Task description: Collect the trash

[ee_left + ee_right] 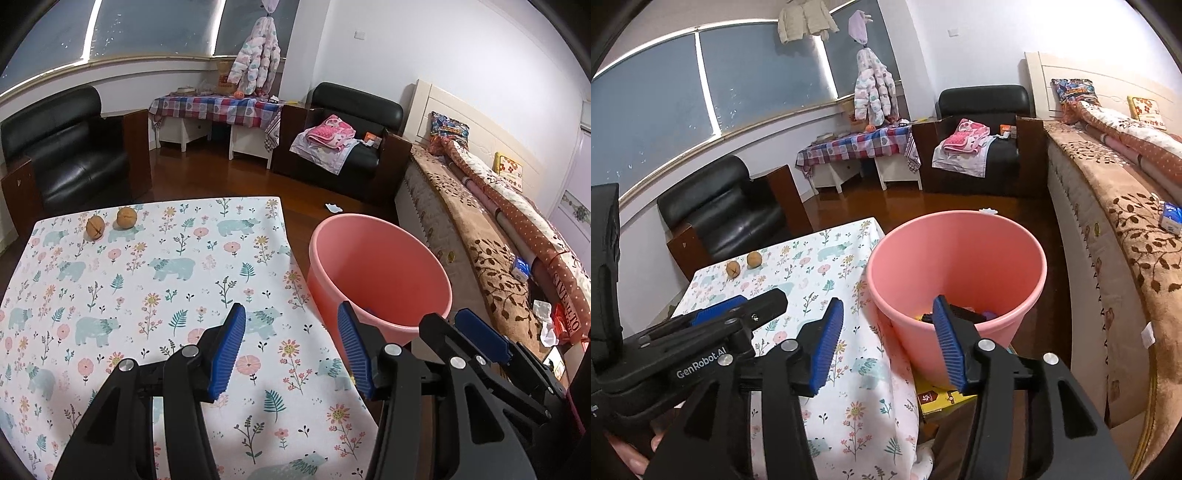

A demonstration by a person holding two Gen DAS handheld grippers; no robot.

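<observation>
Both claws gape empty: left claw (291, 347) over the floral table (147, 295); right claw (886, 343) at the pink bucket (960, 236) beside it; two walnuts (110, 223) at the table's far edge.

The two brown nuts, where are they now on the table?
The two brown nuts lie side by side near the far left corner of the floral tablecloth, well beyond the open left tongs and to the left of the pink bucket.

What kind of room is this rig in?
Likely a home bedroom doubling as a sitting room: a bed with a brown leaf-patterned blanket, black leather armchairs, and a small table under a bear-and-flower print cloth beside a pink plastic bucket.
</observation>
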